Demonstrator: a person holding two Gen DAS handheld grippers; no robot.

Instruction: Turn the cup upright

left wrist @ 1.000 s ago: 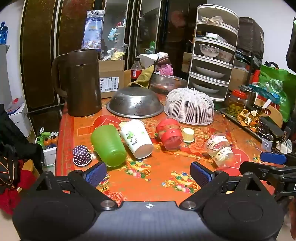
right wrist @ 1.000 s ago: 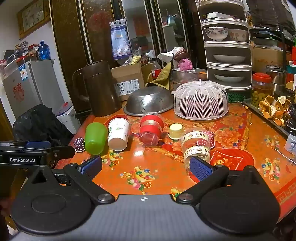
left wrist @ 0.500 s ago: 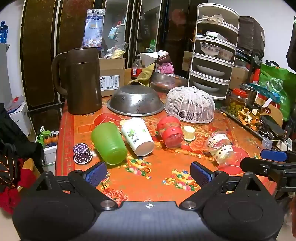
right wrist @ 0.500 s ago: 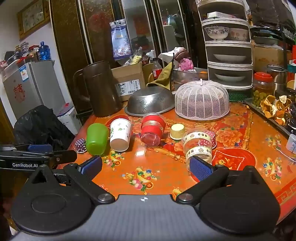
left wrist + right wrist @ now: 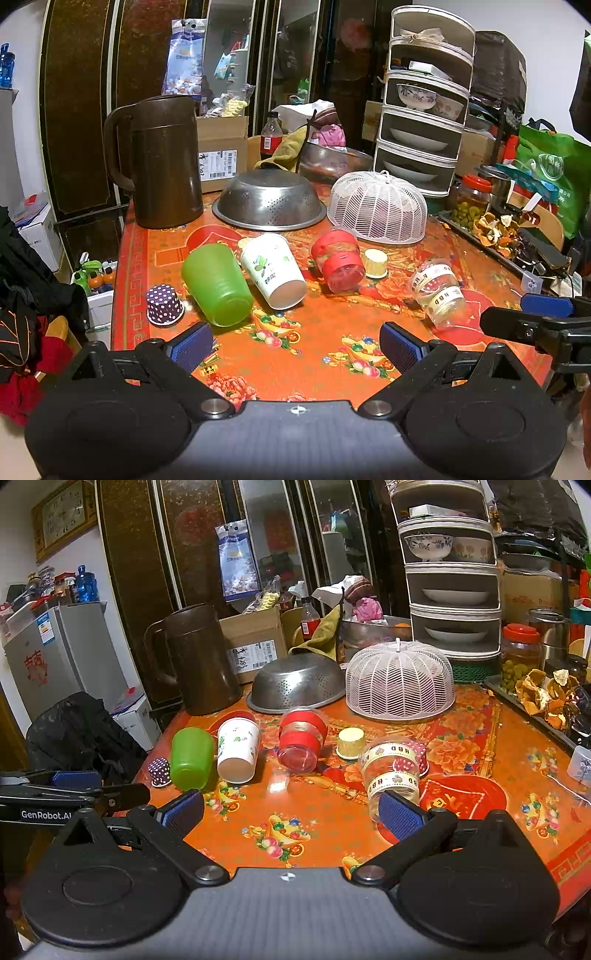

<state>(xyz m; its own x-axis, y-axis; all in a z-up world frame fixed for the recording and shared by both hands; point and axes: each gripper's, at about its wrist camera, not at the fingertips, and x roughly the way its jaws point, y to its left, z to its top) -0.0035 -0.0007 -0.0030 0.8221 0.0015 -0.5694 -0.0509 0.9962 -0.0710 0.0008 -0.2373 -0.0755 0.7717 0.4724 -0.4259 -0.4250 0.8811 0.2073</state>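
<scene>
Green cup (image 5: 218,284) on side, just left of white paper cup (image 5: 273,271), also on side. Red-banded cup (image 5: 338,260) tipped right of it. Clear cup with lettered bands (image 5: 436,291) on side, farther right.

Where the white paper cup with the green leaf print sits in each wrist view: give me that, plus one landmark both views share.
Left wrist: white paper cup on its side, left of centre, right of the green cup.
Right wrist: same cup, left of centre, again right of the green cup.
Shared landmark: steel colander upside down behind it.
</scene>
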